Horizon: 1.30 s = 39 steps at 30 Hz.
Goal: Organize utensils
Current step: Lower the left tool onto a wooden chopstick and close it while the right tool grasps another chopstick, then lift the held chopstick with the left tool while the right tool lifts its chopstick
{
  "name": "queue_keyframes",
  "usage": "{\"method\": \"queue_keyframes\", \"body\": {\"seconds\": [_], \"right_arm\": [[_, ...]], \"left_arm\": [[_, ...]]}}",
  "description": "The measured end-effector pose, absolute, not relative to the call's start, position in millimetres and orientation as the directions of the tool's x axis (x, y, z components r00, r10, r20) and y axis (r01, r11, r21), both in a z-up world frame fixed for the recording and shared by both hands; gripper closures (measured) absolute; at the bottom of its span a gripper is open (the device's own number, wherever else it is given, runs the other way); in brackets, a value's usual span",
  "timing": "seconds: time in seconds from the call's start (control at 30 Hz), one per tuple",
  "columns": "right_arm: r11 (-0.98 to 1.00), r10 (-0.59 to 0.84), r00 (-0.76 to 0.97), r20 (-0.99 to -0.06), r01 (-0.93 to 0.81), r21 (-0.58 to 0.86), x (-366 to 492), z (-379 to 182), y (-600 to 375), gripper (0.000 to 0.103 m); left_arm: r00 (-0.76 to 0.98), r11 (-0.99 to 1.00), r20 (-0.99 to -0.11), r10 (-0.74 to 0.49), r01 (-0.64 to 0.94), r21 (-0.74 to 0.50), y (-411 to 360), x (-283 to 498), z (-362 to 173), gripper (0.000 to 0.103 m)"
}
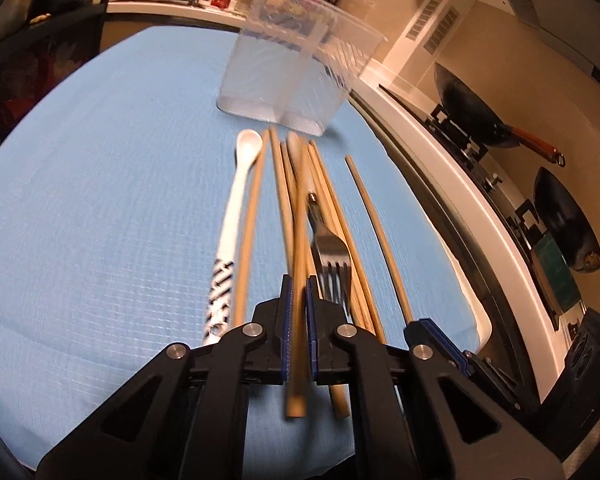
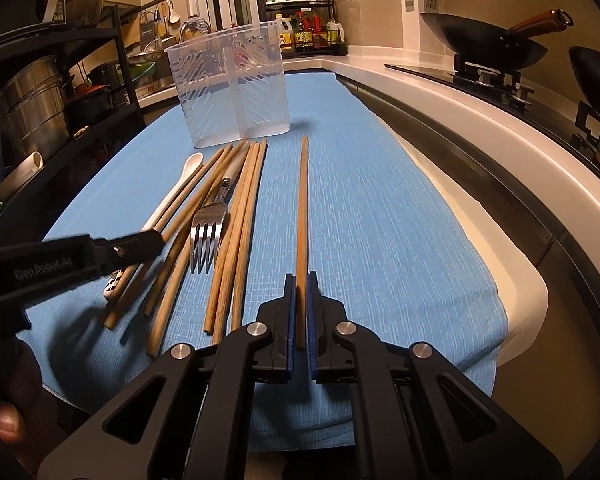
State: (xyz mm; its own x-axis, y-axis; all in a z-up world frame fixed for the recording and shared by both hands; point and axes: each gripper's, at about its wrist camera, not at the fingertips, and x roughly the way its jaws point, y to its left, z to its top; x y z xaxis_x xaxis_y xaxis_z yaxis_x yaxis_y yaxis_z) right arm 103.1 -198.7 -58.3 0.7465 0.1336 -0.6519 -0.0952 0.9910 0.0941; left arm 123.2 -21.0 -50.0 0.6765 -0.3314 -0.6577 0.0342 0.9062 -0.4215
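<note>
Several wooden chopsticks, a white spoon and a metal fork lie side by side on the blue cloth. My left gripper is shut on the near end of one chopstick in the pile. In the right wrist view my right gripper is shut on a single chopstick that lies apart, to the right of the pile. The left gripper reaches in from the left over the spoon, beside the fork. A clear two-compartment holder stands empty just beyond the utensils.
The cloth covers a white counter whose edge runs along the right. Past it sit a stove and two dark woks. A black rack with steel pots stands at the left; bottles line the back.
</note>
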Motion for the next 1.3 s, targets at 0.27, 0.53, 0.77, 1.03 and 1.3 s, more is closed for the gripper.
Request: {"method": "queue_keyframes", "body": {"seconds": [0.27, 0.53, 0.77, 1.03, 1.3], "right_arm": [[0.991, 0.127, 0.741, -0.66, -0.076, 0.106, 100.0, -56.8, -203.6, 0.098], [0.995, 0.095, 0.758, -0.645, -0.064, 0.071, 95.1, -59.4, -199.3, 0.096], [0.992, 0.126, 0.761, -0.636, -0.089, 0.089, 96.2, -59.3, -206.9, 0.096], [0.989, 0.146, 0.769, -0.622, -0.123, 0.079, 94.7, -61.5, -207.3, 0.096], [0.99, 0.139, 0.79, -0.598, -0.13, 0.058, 89.7, -63.9, -204.9, 0.096]], "left_arm": [[0.774, 0.96, -0.621, -0.124, -0.064, -0.272, 17.3, 95.6, -30.4, 0.097], [0.792, 0.984, -0.61, 0.009, -0.114, -0.133, 30.8, 83.3, -37.1, 0.097], [0.758, 0.986, -0.652, 0.023, -0.124, -0.11, 29.5, 92.0, -54.0, 0.095], [0.771, 0.974, -0.637, -0.011, -0.135, -0.18, 31.6, 76.8, -55.9, 0.094], [0.81, 0.987, -0.583, 0.06, -0.137, -0.089, 17.1, 54.6, -61.4, 0.094]]}}
